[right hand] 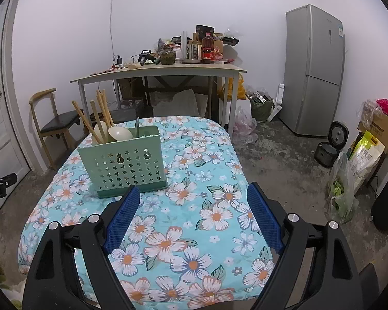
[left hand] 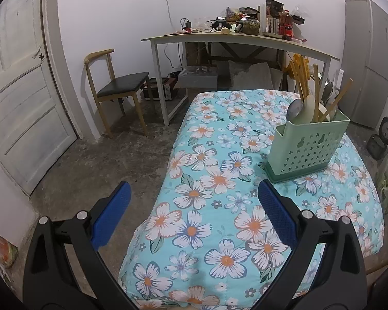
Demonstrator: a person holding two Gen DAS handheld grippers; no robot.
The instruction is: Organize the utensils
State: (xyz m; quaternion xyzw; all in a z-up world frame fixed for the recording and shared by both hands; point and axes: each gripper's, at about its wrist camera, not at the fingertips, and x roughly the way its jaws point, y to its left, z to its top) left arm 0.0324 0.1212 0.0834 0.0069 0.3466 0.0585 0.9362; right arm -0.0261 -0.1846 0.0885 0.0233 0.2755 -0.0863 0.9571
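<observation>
**Green holder loaded, both of your grippers empty**

Green plastic, punched with star holes, the utensil holder (right hand: pixel 122 161) stands upright on the floral cloth (right hand: pixel 194 180) over the table. Wooden chopsticks (right hand: pixel 101 115), pale spoons (right hand: pixel 120 133) and a grey-handled utensil (right hand: pixel 137 128) stick up out of its top. Your right gripper (right hand: pixel 191 217) hangs spread wide over the cloth with nothing between its blue pads; its left pad overlaps the holder's lower right corner in the picture, and you cannot tell whether they touch. Your left gripper (left hand: pixel 194 214) is spread just as wide and empty, one finger over bare concrete floor, the other over the cloth, with the holder up and to its right.

Nothing lies on the cloth between either gripper and the holder.

Beyond the table stands a cluttered desk (right hand: pixel 157 71) and a wooden chair (left hand: pixel 116 87). Only your left view shows the white panelled door (left hand: pixel 20 98) in full. Only your right view shows the whole grey fridge (right hand: pixel 314 69), the rice cooker (right hand: pixel 331 144) on the floor, and the bags (right hand: pixel 354 170) and a cardboard box (right hand: pixel 384 131) along the right wall. It also catches the left gripper's tip at its left edge.
</observation>
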